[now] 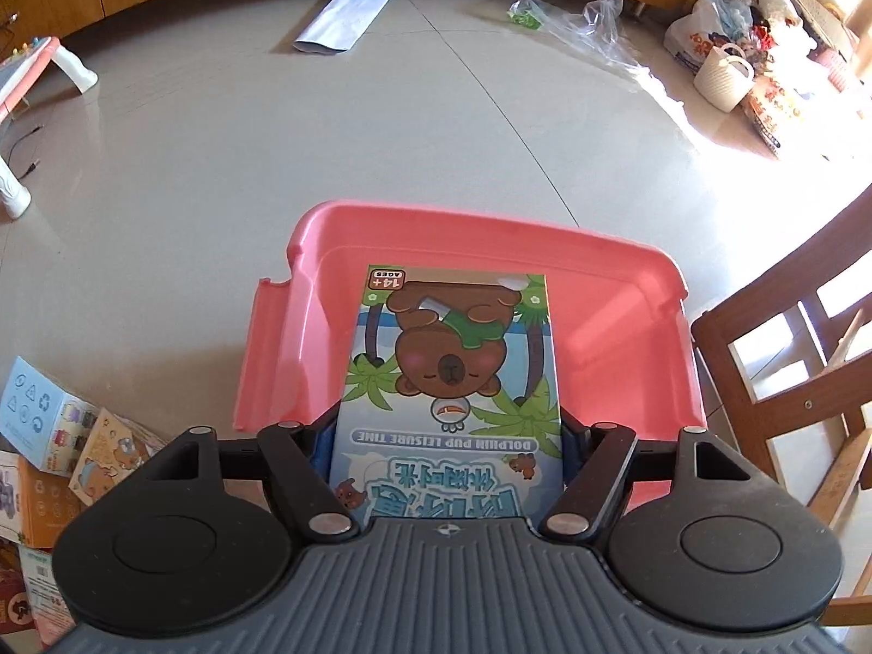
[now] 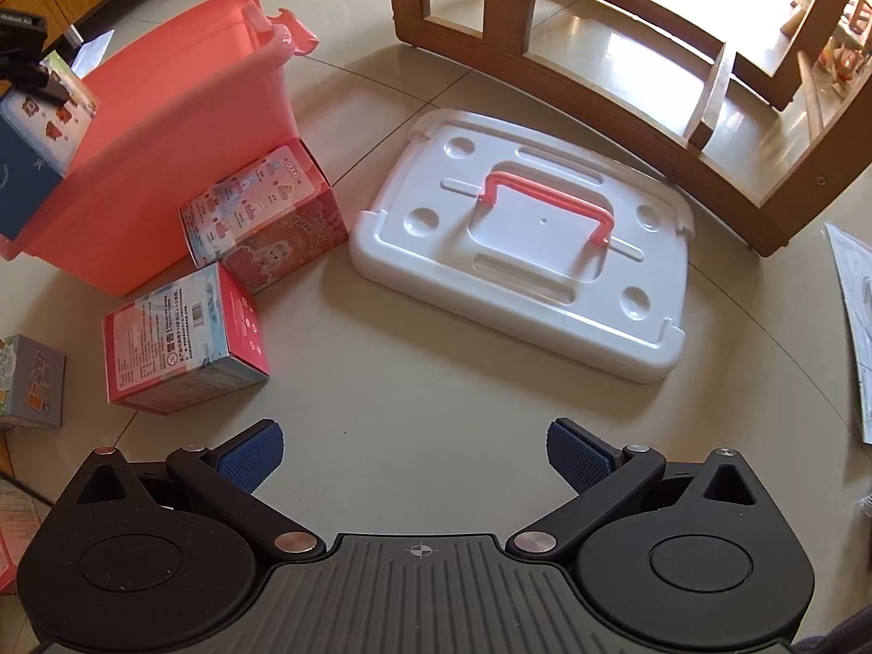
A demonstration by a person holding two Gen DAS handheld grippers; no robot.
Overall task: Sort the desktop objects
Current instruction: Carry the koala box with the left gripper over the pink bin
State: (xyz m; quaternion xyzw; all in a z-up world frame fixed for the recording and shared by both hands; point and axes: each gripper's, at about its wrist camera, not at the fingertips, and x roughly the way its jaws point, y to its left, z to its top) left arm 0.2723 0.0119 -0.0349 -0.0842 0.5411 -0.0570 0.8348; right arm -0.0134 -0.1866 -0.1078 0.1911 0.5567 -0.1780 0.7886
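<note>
My left gripper (image 1: pixel 447 436) is shut on a bear-print toy box (image 1: pixel 449 376) and holds it over the open pink storage bin (image 1: pixel 654 327). The same box (image 2: pixel 32 125) and bin (image 2: pixel 180 125) show at the left of the right wrist view. My right gripper (image 2: pixel 417 455) is open and empty above the floor. Two pink toy boxes lie by the bin's side, one near the wall (image 2: pixel 261 201) and one closer to me (image 2: pixel 185 338). The bin's white lid (image 2: pixel 523 267) with a pink handle lies flat on the floor ahead.
Several small boxes (image 1: pixel 60 436) are piled at the left. A grey box (image 2: pixel 30 381) lies at the far left. A wooden chair (image 2: pixel 599 27) stands behind the lid. Bags and a white basket (image 1: pixel 725 76) sit at the far right. A paper sheet (image 2: pixel 855 327) lies at right.
</note>
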